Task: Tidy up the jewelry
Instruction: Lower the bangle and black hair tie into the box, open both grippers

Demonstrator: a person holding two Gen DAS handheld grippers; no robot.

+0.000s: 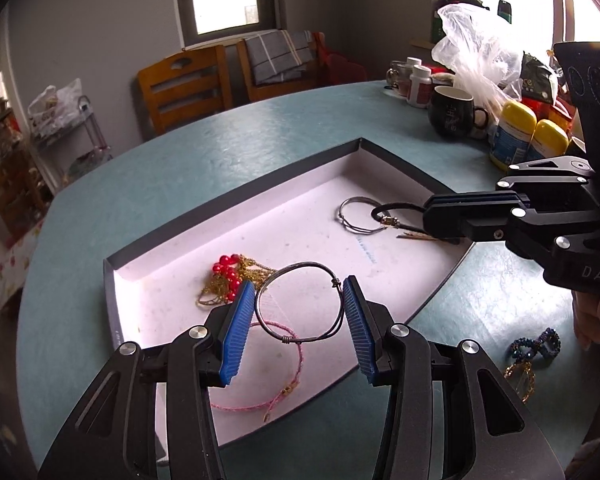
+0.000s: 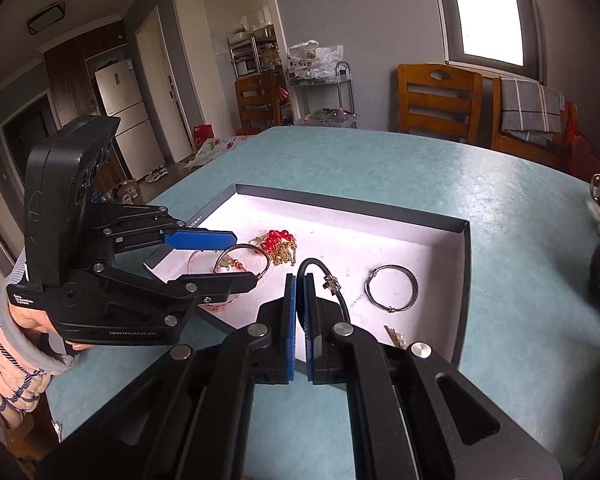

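A shallow white-lined box [image 1: 236, 184] [image 2: 462, 264] lies on the teal table. My left gripper [image 1: 300, 300] [image 2: 236, 256] is shut on a thin silver wire bangle [image 1: 300, 304] [image 2: 242, 258], held by its sides above the box's near part. My right gripper [image 2: 300, 280] [image 1: 432, 216] is shut on a black cord bracelet [image 2: 328, 280] [image 1: 392, 210] over the box's right side. In the box lie a second silver bangle [image 1: 356, 216] [image 2: 392, 288], red beads with a gold chain [image 1: 228, 276] [image 2: 280, 244], a pink braided bracelet [image 1: 276, 384] and a gold hair clip [image 1: 418, 236] [image 2: 396, 336].
A blue beaded piece [image 1: 536, 346] and a gold piece [image 1: 522, 378] lie on the table right of the box. A dark mug [image 1: 454, 112], bottles, yellow-capped jars [image 1: 516, 136] and a plastic bag [image 1: 476, 48] crowd the far right. Wooden chairs [image 1: 184, 84] stand behind.
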